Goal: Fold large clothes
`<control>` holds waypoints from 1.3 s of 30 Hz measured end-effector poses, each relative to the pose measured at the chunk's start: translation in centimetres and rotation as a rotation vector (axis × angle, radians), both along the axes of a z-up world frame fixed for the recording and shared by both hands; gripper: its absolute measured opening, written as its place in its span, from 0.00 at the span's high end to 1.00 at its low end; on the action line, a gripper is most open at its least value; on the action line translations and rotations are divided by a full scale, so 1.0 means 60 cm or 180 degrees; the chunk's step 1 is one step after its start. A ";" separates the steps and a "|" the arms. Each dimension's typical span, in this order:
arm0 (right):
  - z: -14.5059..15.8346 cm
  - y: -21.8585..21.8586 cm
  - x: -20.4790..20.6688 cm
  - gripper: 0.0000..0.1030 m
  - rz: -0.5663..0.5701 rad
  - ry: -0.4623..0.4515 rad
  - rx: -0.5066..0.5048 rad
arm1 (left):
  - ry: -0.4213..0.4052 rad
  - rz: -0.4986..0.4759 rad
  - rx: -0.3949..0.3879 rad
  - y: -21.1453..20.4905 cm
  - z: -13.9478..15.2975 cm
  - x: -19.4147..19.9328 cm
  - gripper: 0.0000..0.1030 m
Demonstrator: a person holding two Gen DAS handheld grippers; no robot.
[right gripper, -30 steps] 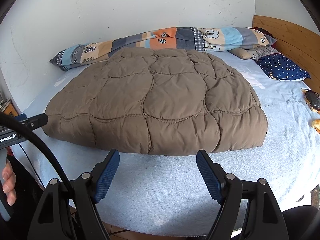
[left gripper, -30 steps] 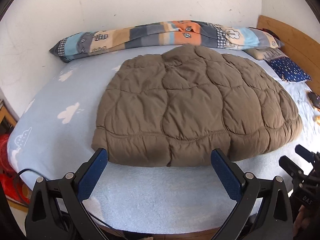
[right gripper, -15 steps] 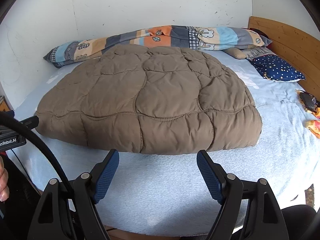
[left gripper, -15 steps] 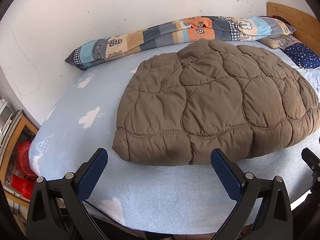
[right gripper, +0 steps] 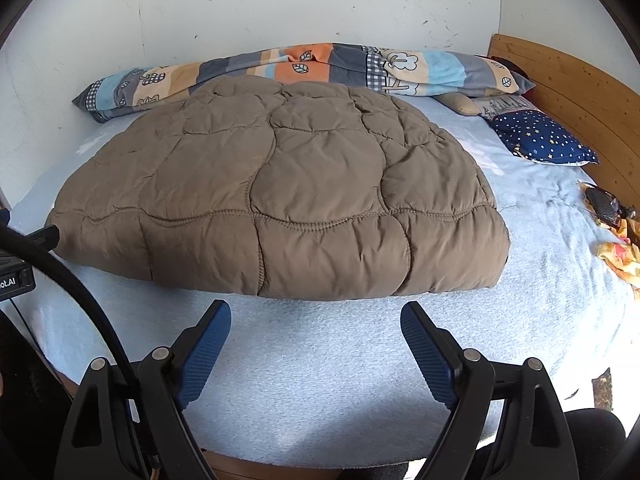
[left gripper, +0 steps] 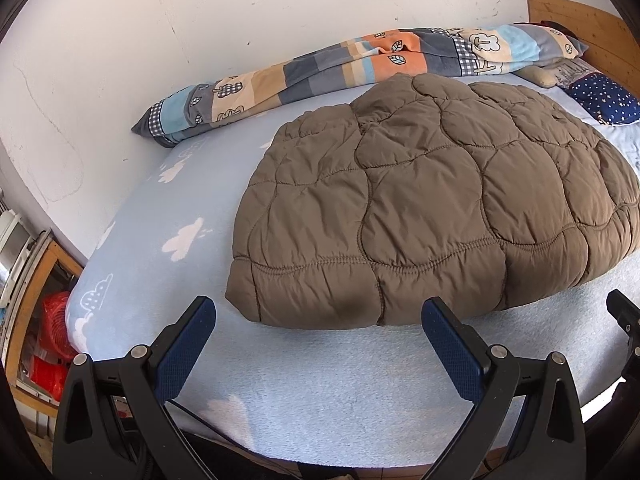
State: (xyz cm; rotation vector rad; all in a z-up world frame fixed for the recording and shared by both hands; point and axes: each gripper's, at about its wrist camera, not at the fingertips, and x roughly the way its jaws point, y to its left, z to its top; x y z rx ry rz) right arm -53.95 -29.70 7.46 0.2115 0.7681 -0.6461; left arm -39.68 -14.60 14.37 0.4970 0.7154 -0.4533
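We look down on a bed (right gripper: pixel 320 408) covered by a pale blue sheet with white clouds, pushed against a white wall (left gripper: pixel 200 20). On it lies the brown quilted coat (right gripper: pixel 280 184), folded into a thick, puffy slab, its stitched hem toward us and its far edge near a long patchwork bolster (right gripper: pixel 304 68) that runs along the wall. A wooden headboard (right gripper: pixel 568 96) stands at the right (a navy star-print pillow (right gripper: pixel 544 138) rests beside it). The left gripper (left gripper: pixel 318 320) hangs above the sheet just short of the coat's near left corner, jaws spread wide, nothing between them. The right gripper (right gripper: pixel 316 322) sits before the hem's middle, its jaws having just been opening, likewise empty and clear of the fabric. A yellow patterned cloth (right gripper: pixel 622 258) lies at the right edge.
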 end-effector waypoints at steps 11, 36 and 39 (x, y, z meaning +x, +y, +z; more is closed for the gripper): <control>-0.005 0.002 0.005 0.09 -0.0022 0.0107 -0.0031 | 0.0008 0.0005 -0.0005 0.001 0.001 0.000 0.00; -0.008 0.005 0.010 0.08 -0.0007 0.0158 -0.0030 | 0.0054 0.0027 0.0010 0.004 -0.004 0.004 0.00; -0.008 0.006 0.011 0.08 -0.0010 0.0158 -0.0027 | 0.0053 0.0032 0.0018 0.004 -0.005 0.004 0.00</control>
